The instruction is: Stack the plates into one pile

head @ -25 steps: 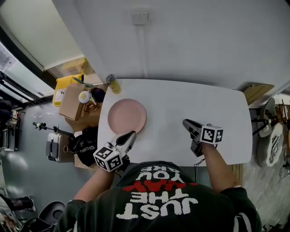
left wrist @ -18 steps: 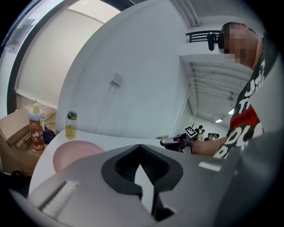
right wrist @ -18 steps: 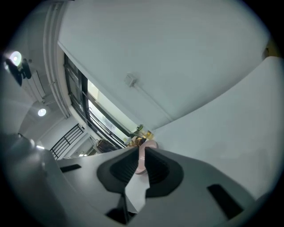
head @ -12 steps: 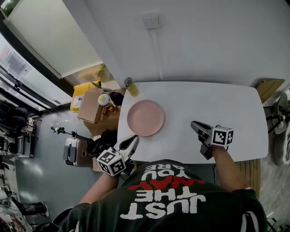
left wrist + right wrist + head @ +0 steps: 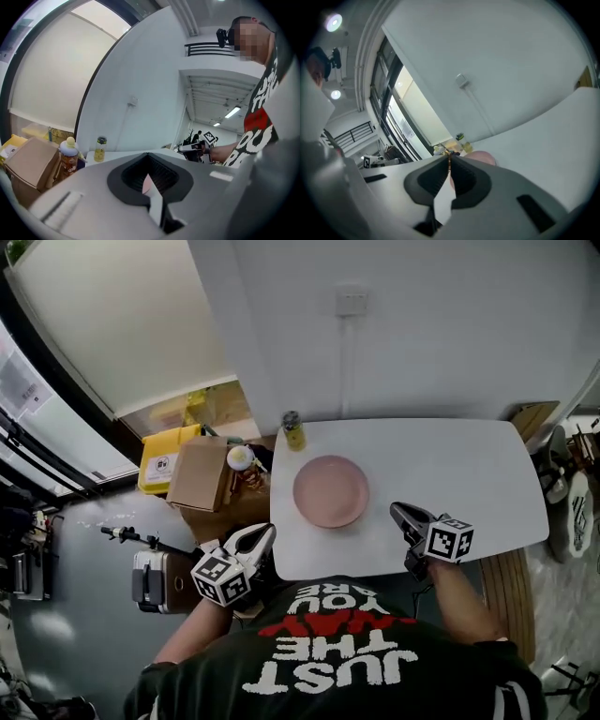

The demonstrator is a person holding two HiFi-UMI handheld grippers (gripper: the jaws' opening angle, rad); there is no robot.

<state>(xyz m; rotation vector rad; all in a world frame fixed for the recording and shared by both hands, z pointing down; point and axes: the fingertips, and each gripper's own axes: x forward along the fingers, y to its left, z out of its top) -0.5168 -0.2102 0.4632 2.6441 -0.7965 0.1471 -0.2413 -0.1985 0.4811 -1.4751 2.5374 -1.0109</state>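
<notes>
**Head view: both grippers closed and empty, pink plate lies between them on the table**

The pink plate lies flat on the left half of the white table, apart from both grippers. Whether more than one plate lies there cannot be told.

The left gripper is at the table's near left corner, near and left of the plate. In the left gripper view its jaw tips meet with nothing between them.

The right gripper is above the near part of the table, just right of the plate. Its jaws have just been closing, and in the right gripper view the tips are together on nothing.

A yellow bottle stands upright at the table's far left corner. A cardboard box sits left of the table, with a yellow bin beside it
</notes>
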